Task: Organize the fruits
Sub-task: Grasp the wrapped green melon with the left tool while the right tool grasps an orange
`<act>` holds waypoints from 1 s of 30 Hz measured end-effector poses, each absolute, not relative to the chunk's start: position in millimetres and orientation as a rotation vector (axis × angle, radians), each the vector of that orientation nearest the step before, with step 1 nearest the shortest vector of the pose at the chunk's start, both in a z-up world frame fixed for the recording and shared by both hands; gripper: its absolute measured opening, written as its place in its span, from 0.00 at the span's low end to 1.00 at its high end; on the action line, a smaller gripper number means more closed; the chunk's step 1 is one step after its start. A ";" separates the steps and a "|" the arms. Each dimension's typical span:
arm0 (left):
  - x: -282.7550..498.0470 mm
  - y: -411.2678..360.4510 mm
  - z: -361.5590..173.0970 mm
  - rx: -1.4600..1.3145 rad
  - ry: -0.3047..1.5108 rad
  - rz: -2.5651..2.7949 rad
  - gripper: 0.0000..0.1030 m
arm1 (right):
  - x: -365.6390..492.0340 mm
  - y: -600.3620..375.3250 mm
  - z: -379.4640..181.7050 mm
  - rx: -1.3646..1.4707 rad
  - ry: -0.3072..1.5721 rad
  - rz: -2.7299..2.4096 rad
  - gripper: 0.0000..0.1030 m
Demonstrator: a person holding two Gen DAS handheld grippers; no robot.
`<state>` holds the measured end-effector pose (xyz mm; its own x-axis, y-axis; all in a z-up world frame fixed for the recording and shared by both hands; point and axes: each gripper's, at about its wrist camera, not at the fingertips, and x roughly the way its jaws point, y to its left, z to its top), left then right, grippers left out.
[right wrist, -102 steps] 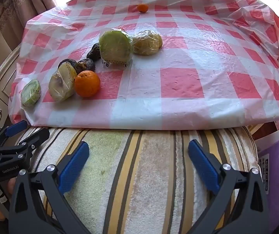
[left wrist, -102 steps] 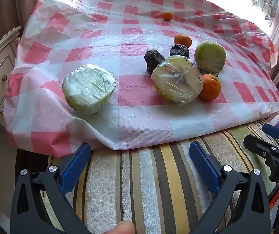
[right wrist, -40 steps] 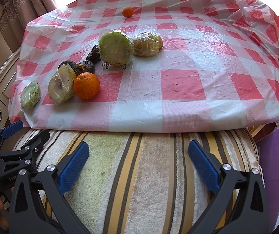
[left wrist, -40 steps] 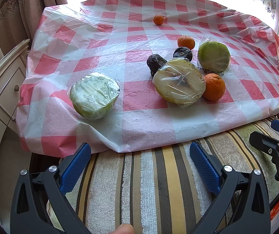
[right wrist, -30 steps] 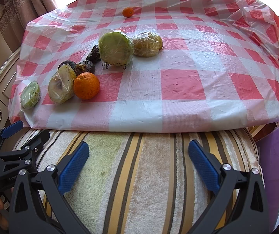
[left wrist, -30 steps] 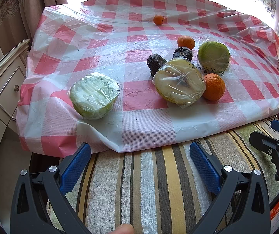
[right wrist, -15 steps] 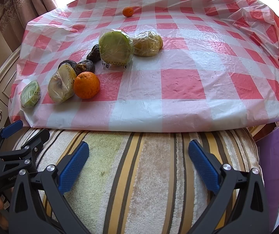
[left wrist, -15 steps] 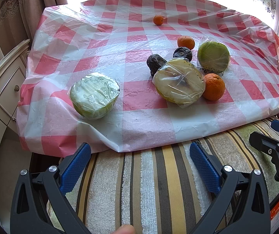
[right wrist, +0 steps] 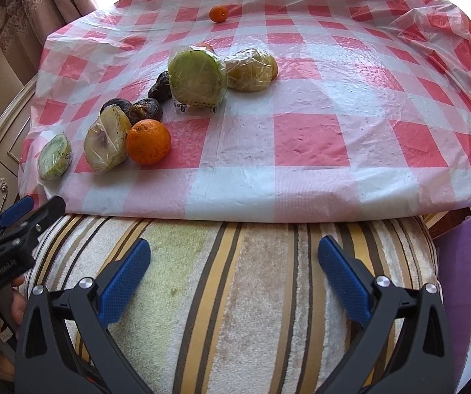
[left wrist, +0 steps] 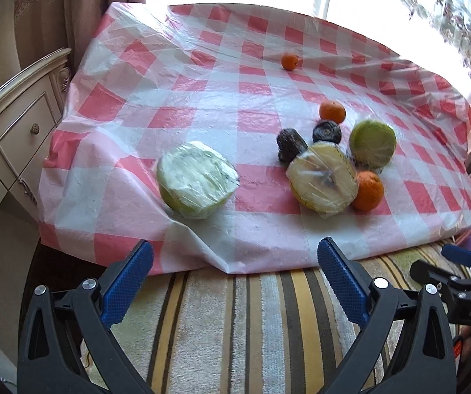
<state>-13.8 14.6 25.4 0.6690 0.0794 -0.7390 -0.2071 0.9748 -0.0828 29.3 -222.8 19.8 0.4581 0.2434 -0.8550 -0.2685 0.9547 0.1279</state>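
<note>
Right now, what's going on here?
A person holds a two-finger gripper in each hand over a striped towel, facing a checked tablecloth strewn with fruit. The left gripper and right gripper are both open and empty. Nothing is picked up yet: the wrapped green melon half, a wrapped yellow fruit half and an orange all lie untouched.

My tablecloth (right wrist: pixel 301 138) is glossy crinkled plastic; the striped towel (right wrist: pixel 235 279) (rough terry cloth) looks matt beneath it.
</note>
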 end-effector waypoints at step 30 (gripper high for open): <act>37.6 34.1 21.7 -0.028 0.887 0.211 0.59 | 78.4 -139.8 38.4 -0.321 0.924 0.460 0.90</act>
<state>37.6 34.1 21.7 0.6125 0.1709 -0.7718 -0.1943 0.9789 0.0625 78.4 -139.8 38.4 0.5174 0.2415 -0.8210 -0.5103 0.8572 -0.0694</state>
